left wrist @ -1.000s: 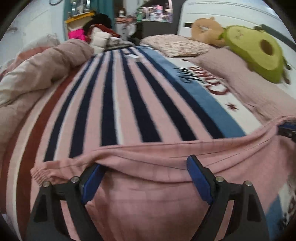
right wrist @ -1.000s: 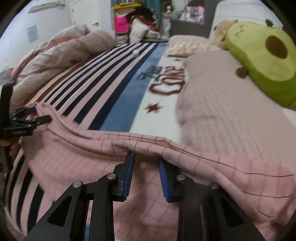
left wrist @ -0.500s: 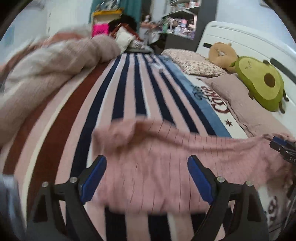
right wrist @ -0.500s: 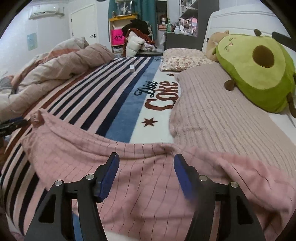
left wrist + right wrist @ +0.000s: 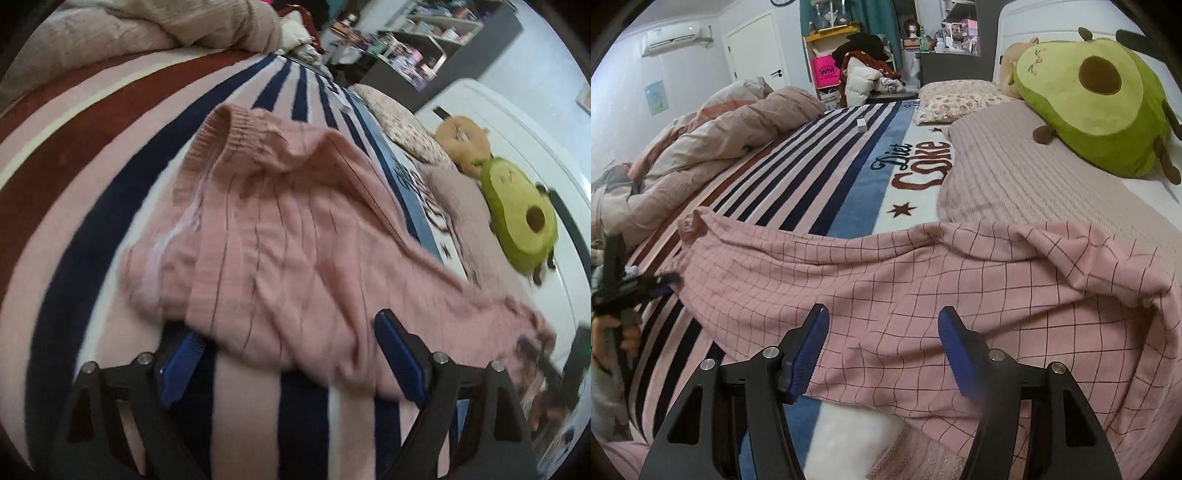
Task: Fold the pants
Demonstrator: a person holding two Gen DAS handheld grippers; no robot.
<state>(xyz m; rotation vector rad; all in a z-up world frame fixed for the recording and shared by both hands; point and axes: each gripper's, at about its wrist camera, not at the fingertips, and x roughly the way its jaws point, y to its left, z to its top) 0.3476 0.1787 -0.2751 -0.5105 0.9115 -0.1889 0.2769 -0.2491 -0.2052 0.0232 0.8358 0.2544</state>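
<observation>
Pink checked pants (image 5: 923,295) lie spread across a striped blanket (image 5: 812,177) on a bed, their long axis running from the left edge of the right wrist frame to its right edge. The ribbed end (image 5: 229,125) points toward the upper left of the left wrist frame; I cannot tell whether it is a cuff or the waistband.

The right tool (image 5: 882,350), low in the frame's centre, has just been opening; its blue pads stand apart above the cloth, gripping nothing.

The left tool (image 5: 288,362) is spread wide at the bottom of its frame, with the near edge of the pants between its pads but unpinched. It is nearer the ribbed end, so it would likely carry that end across. A plush avocado (image 5: 1100,96) rests at upper right.
</observation>
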